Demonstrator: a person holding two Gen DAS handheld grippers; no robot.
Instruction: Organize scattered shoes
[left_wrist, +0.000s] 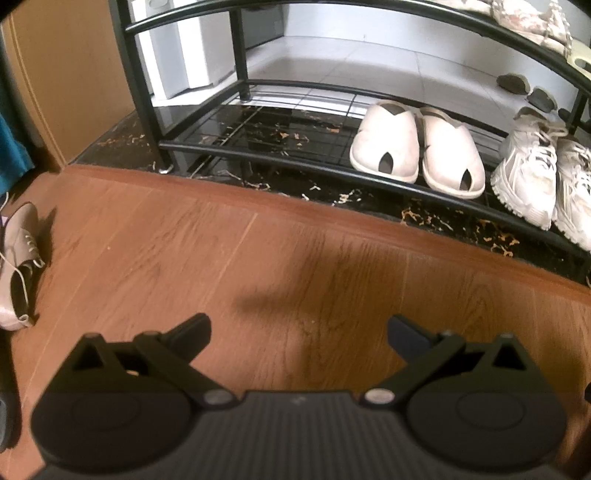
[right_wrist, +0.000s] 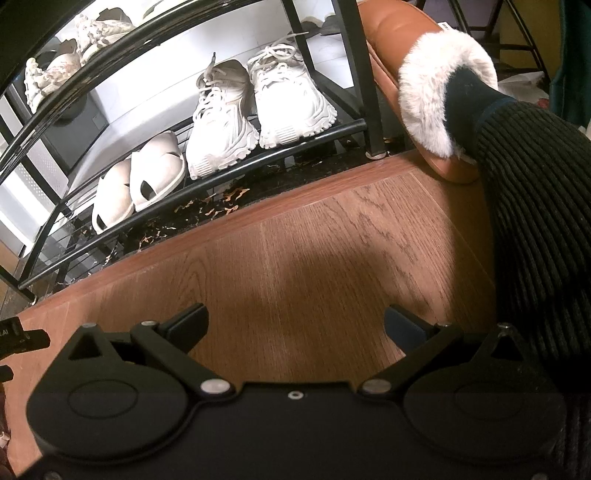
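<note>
My left gripper (left_wrist: 299, 332) is open and empty above the wooden floor. A beige lace-up shoe (left_wrist: 16, 266) lies loose on the floor at the far left. On the black rack's (left_wrist: 258, 155) bottom shelf stand a pair of white slippers (left_wrist: 417, 147) and a pair of white sneakers (left_wrist: 535, 173). My right gripper (right_wrist: 295, 328) is open and empty above the floor. The right wrist view shows the same slippers (right_wrist: 136, 184) and sneakers (right_wrist: 251, 110) on the rack (right_wrist: 277, 147), and pale shoes (right_wrist: 55, 66) on the shelf above.
The person's foot in a brown fur-lined slipper (right_wrist: 424, 85) and a ribbed dark trouser leg (right_wrist: 535, 221) stand at the right, beside the rack's leg. A dark marbled strip (left_wrist: 332, 188) runs under the rack. A wooden cabinet (left_wrist: 55, 74) is at the left.
</note>
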